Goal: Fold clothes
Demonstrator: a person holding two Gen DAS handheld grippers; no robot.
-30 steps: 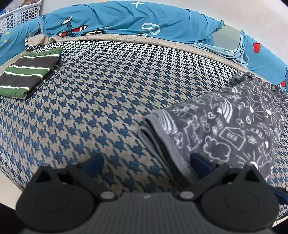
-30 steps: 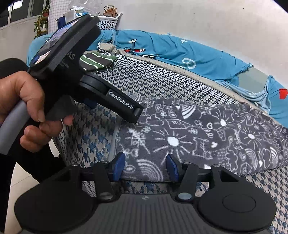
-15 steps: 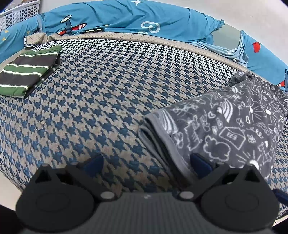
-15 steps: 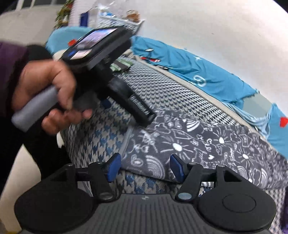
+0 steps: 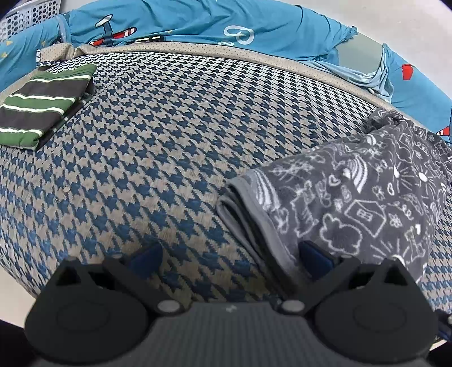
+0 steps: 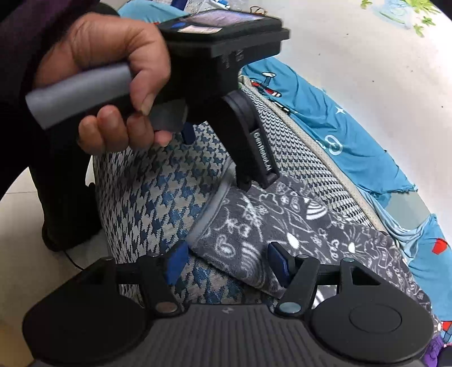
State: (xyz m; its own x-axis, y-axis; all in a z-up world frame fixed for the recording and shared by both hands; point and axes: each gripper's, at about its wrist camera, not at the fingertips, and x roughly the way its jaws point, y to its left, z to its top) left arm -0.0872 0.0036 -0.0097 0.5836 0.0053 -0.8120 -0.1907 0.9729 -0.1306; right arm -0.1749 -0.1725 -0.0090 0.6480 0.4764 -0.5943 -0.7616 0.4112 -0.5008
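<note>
A folded grey garment with white doodles (image 5: 353, 203) lies on the houndstooth-covered bed (image 5: 169, 135), at the right of the left wrist view. My left gripper (image 5: 230, 257) stands wide open at the garment's near-left end, one blue pad on the bedcover, the other over the garment's hemmed edge. In the right wrist view the same garment (image 6: 282, 225) runs off to the right. The right gripper (image 6: 227, 262) is open around its near corner and the pads do not press on it. The left gripper (image 6: 223, 158), held by a hand (image 6: 107, 70), points down at the hem.
A folded green and dark striped garment (image 5: 42, 110) lies at the bed's far left. A blue cartoon-print sheet (image 5: 226, 25) is bunched along the back edge, with a white perforated basket (image 5: 28, 17) behind it. Pale floor (image 6: 28, 225) shows beside the bed's near edge.
The right gripper has rolled and shifted toward the garment's corner, and its jaws have spread a little wider. The left gripper and the garment have stayed where they were.
</note>
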